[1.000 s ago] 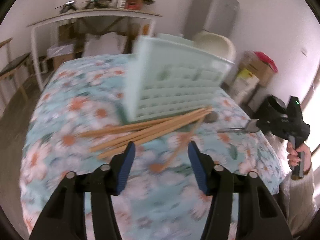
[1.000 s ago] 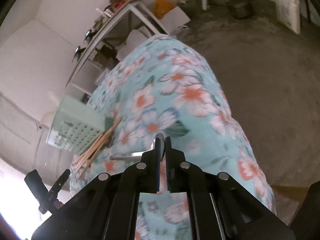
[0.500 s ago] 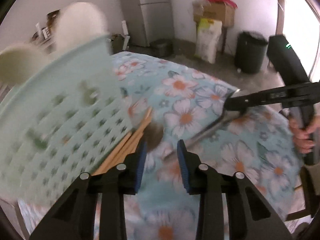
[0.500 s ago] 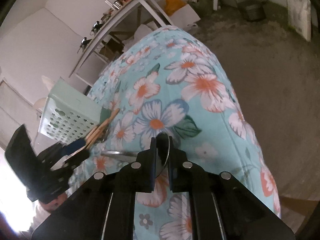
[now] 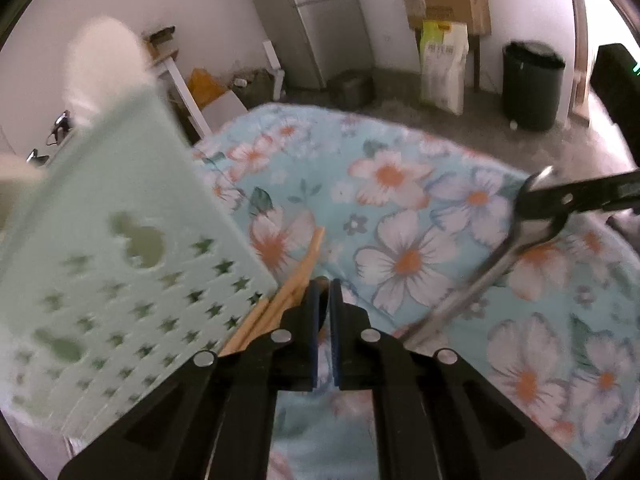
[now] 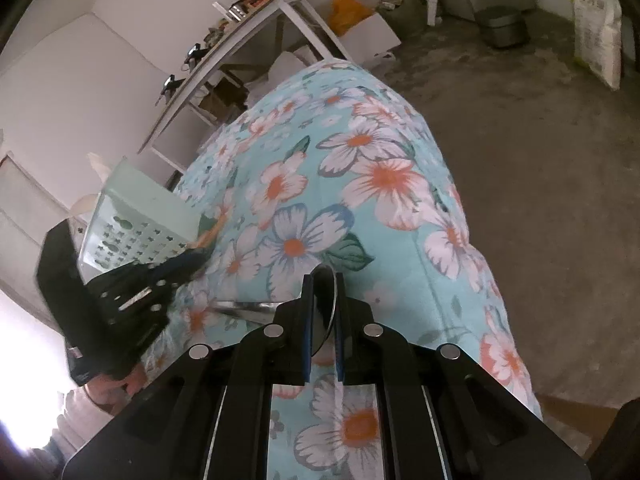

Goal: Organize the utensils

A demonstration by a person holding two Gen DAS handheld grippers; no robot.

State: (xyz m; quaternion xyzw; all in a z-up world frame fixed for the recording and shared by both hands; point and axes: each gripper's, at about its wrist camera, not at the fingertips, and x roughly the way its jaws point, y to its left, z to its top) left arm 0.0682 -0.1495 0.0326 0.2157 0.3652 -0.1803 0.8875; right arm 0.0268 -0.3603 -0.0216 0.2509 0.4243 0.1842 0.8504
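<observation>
A mint-green basket (image 5: pixel 120 280) with star-shaped holes lies tipped on the floral tablecloth (image 5: pixel 400 184). Several wooden sticks (image 5: pixel 298 276) poke out from under it. My left gripper (image 5: pixel 325 285) is at the sticks' ends, its blue pads closed on a dark brown wooden spoon head (image 5: pixel 320 279), most of which is hidden. My right gripper (image 6: pixel 321 280) is shut on the bowl of a metal spoon (image 6: pixel 324 300), whose handle (image 6: pixel 244 307) juts left. In the left wrist view that spoon (image 5: pixel 472 284) hangs slanted over the cloth from the right gripper (image 5: pixel 534 208). The left gripper (image 6: pixel 196 254) also shows beside the basket (image 6: pixel 136 220).
The cloth-covered table drops off to a concrete floor (image 6: pixel 540 140) on the right. Beyond it stand a black bin (image 5: pixel 530 84), a white sack (image 5: pixel 444 68), cardboard boxes (image 5: pixel 448 4), a grey fridge (image 5: pixel 312 20) and a cluttered white shelf table (image 6: pixel 256 28). A hand (image 6: pixel 116 384) holds the left gripper.
My left gripper swung along the wooden sticks to their ends, rolled, and closed its jaws around the dark spoon head. The right gripper stayed put with the metal spoon.
</observation>
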